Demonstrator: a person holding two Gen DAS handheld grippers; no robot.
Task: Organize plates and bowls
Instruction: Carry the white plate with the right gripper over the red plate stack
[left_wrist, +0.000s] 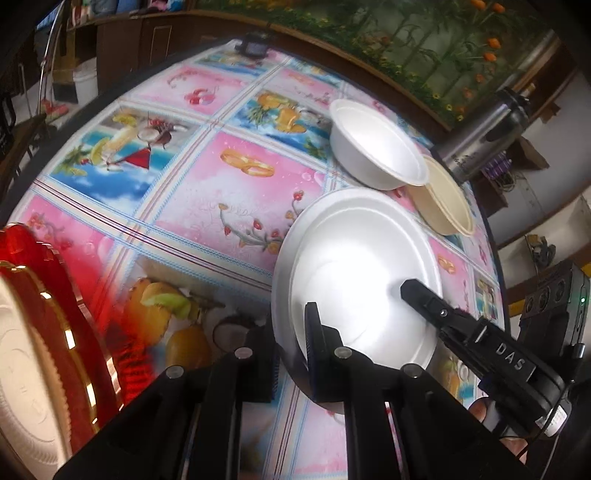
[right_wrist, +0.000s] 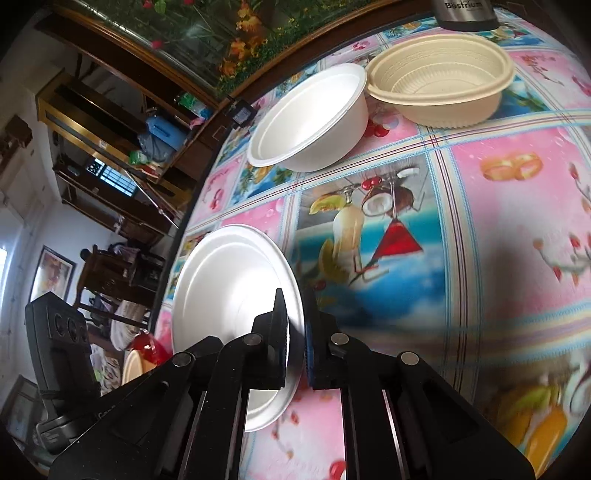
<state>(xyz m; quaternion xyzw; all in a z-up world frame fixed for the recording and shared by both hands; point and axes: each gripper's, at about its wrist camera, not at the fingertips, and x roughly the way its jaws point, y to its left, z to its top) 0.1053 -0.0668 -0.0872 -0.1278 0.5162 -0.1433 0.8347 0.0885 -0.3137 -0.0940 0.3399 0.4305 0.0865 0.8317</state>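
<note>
While the white foam plate (right_wrist: 229, 295) sits tilted, one edge lifted off the patterned tablecloth (right_wrist: 480, 229), your right gripper (right_wrist: 295, 347) has its two fingers closed on the plate's near rim, one finger on the upper face and one beneath. Your left gripper (left_wrist: 291, 354) also meets this plate (left_wrist: 354, 266): its fingers stand apart, the right-hand finger (left_wrist: 317, 339) lying over the plate's near rim and the other finger off the plate, over the cloth; nothing is clamped between them. From the left wrist view, your right gripper (left_wrist: 413, 291) reaches onto the plate from the right side.

Beyond the plate, a white foam bowl (right_wrist: 310, 118) stands upright on the cloth, and a cream ribbed bowl (right_wrist: 443, 81) stands just beside it, rims close or touching. A steel flask (left_wrist: 484, 136) stands behind the bowls near the table edge.

At the left edge of the left wrist view, a red plate with gold trim (left_wrist: 74, 310) carries a cream plate (left_wrist: 22, 369), both blurred
</note>
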